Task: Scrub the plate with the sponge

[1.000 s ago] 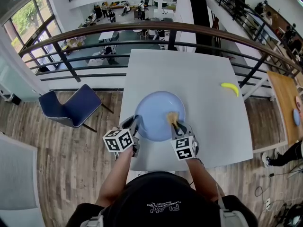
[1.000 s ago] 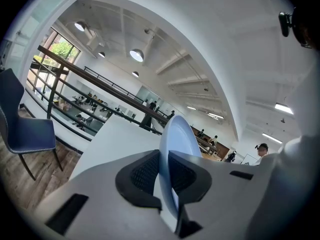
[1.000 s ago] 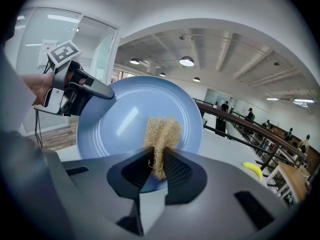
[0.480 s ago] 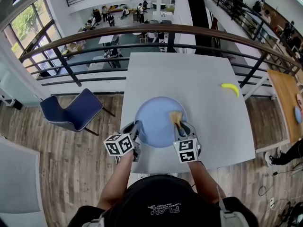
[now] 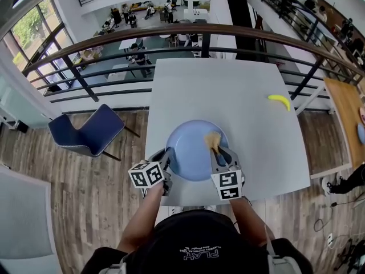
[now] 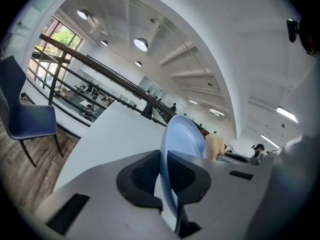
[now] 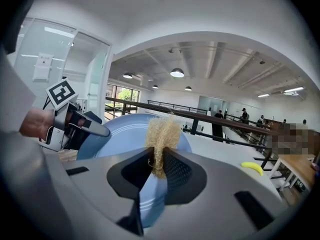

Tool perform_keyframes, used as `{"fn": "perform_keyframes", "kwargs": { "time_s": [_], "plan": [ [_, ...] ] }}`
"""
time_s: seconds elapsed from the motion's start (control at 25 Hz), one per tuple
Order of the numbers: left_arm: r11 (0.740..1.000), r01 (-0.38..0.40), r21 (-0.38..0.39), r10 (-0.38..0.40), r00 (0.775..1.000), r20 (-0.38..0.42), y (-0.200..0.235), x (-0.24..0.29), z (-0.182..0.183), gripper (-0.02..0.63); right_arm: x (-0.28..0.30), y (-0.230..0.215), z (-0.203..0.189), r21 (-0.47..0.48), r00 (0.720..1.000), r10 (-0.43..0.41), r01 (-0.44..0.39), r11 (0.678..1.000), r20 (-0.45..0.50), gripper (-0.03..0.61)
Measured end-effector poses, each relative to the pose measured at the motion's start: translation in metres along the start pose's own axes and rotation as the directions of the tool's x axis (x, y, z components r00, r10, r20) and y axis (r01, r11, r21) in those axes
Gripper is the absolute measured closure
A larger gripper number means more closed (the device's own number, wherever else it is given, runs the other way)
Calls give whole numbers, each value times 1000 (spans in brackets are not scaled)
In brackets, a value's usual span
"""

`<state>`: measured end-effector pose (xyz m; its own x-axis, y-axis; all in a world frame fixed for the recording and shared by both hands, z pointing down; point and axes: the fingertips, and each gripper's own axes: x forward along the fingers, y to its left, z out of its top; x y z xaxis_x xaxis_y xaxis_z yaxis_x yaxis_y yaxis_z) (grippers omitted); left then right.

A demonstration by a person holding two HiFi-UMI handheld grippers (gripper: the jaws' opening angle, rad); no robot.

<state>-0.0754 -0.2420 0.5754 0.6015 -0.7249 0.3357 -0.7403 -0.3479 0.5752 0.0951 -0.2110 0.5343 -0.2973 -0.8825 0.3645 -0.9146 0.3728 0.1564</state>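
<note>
1. The pale blue plate (image 5: 197,150) sits at the near edge of the white table (image 5: 228,90), directly in front of the person. A banana (image 5: 279,100) lies well apart at the far right, and a blue chair (image 5: 85,131) stands on the floor to the left.
2. The left gripper (image 5: 167,158) has its jaws closed on the plate's near-left rim. In the left gripper view the rim runs edge-on between the two pads (image 6: 145,174), which press on both faces. I cannot tell whether the plate lies fully flat on the table.
3. The right gripper (image 5: 219,153) has its jaws clamped on the sponge (image 7: 161,134), a tan, fibrous tuft. Its top stands out beyond the tips, over the right inner part of the plate. No view settles whether it touches the plate's face.
4. Handling, plate (judgement): it looks stiff, smooth and likely slick, and may be breakable if ceramic. A rim pinch gives little contact area, so it may pivot or slip under sideways scrubbing. The grip should stay at the rim, opposite the scrubbing side.
5. Handling, sponge (judgement): it looks light, soft and springy, and it squashes between the pads. It is held low with the loose fibres free as the working end. Hard pressure would bend the tuft and bring the jaw tips onto the plate.
</note>
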Motion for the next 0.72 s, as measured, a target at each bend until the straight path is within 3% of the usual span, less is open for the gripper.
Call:
{"fn": "perform_keyframes", "kwargs": {
  "time_s": [0.72],
  "plan": [
    [991,-75,-115,52,979,-197,38,32,-102,583,0,7,-97,141,987,55,-34,989,-148,515]
  ]
}}
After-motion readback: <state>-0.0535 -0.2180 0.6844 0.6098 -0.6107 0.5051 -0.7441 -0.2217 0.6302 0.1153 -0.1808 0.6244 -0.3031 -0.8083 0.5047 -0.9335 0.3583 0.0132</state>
